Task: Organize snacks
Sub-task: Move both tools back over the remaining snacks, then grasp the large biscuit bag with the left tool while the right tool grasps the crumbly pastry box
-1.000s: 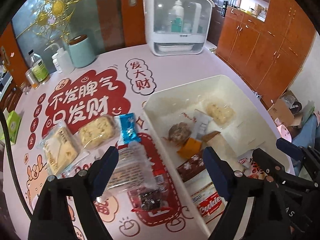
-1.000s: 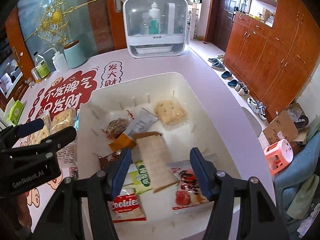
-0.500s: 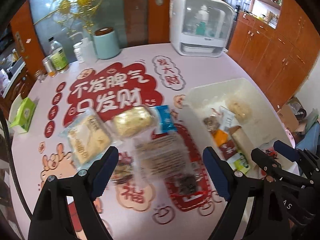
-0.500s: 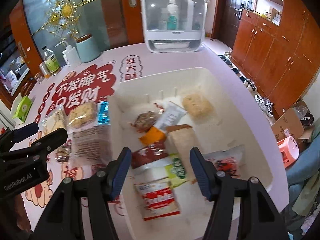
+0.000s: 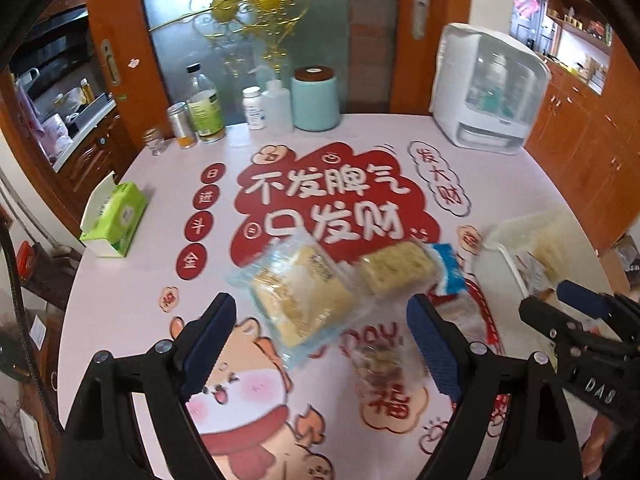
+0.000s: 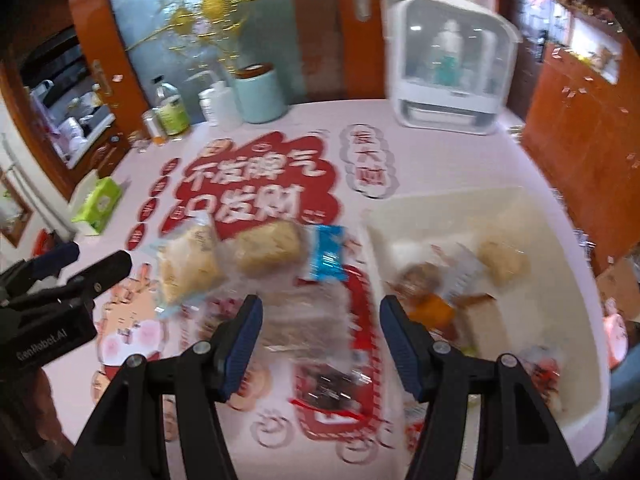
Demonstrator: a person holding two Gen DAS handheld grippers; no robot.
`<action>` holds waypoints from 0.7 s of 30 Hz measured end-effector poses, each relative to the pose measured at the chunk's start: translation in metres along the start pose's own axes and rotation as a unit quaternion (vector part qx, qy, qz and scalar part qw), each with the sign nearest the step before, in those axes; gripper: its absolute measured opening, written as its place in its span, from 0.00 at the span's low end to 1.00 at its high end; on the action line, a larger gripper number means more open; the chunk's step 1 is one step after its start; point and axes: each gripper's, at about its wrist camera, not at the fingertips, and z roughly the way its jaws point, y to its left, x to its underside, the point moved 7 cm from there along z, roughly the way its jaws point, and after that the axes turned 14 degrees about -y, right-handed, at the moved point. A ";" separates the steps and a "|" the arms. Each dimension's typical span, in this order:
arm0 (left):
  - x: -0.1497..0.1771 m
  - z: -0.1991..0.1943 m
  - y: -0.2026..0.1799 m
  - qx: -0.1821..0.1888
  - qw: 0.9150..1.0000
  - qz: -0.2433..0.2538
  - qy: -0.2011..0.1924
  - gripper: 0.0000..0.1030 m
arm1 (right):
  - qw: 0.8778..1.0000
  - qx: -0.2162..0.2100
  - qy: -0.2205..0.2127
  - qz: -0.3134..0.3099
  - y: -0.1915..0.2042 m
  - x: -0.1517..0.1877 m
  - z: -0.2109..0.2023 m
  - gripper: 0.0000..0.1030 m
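Loose snacks lie on the pink table: a clear-wrapped yellow cake (image 5: pixel 304 296) (image 6: pixel 188 264), a pale rice-cracker pack (image 5: pixel 396 270) (image 6: pixel 266 254), a blue packet (image 5: pixel 450 268) (image 6: pixel 328 254), a clear biscuit pack (image 6: pixel 308 320) and a small dark packet (image 6: pixel 332 388). The white bin (image 6: pixel 384 232) (image 5: pixel 508 256) at the right holds several snacks. My left gripper (image 5: pixel 320 344) is open and empty just above the yellow cake. My right gripper (image 6: pixel 320 344) is open and empty above the biscuit pack. Both views are motion-blurred.
A green tissue box (image 5: pixel 116 220) lies at the table's left edge. Bottles, a can and a teal canister (image 5: pixel 316 98) stand at the back. A white sterilizer box (image 5: pixel 488 88) stands at the back right. Wooden cabinets run along the right.
Both grippers have swung left, away from the bin and over the loose snacks on the table. Both stay open and empty.
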 end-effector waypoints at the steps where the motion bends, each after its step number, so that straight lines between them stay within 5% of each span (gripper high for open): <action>1: -0.002 0.005 0.007 -0.002 1.000 -0.002 0.003 0.88 | 1.000 -0.011 0.004 0.001 0.005 -0.003 0.004 0.60; 9: 0.014 0.069 0.034 -0.005 0.997 -0.046 0.063 0.88 | 0.996 -0.045 0.059 0.042 0.031 -0.031 0.073 0.65; 21: 0.071 0.157 0.058 -0.013 0.975 -0.134 0.176 0.88 | 0.987 -0.035 0.154 0.023 0.046 -0.005 0.181 0.72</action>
